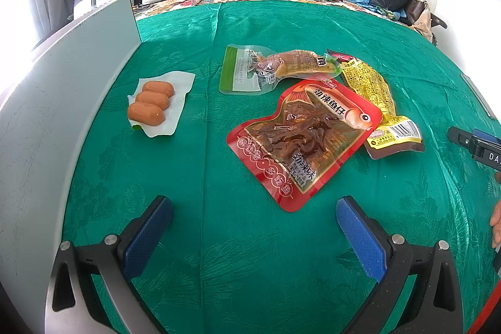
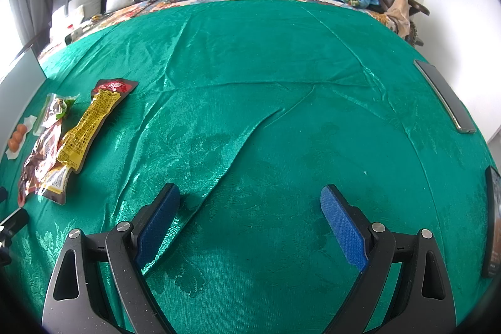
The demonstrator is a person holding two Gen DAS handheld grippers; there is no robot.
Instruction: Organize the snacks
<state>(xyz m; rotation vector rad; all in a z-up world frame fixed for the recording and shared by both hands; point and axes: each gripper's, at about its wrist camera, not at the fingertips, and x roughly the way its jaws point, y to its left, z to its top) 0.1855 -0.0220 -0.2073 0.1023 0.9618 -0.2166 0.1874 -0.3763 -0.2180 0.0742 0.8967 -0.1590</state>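
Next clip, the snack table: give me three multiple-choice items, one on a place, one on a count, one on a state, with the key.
1. Where do the sausages lie?
A. On a white napkin
B. Inside the red fish packet
C. On a pillow

2. How many sausages are there?
A. One
B. Three
C. Five

3. How does the left gripper stand?
A. Shut on the red packet
B. Open, holding nothing
C. Shut on the napkin

Key: 1 A, the napkin shows under them; 2 B, three lie side by side; 3 B, only green cloth shows between its blue pads.
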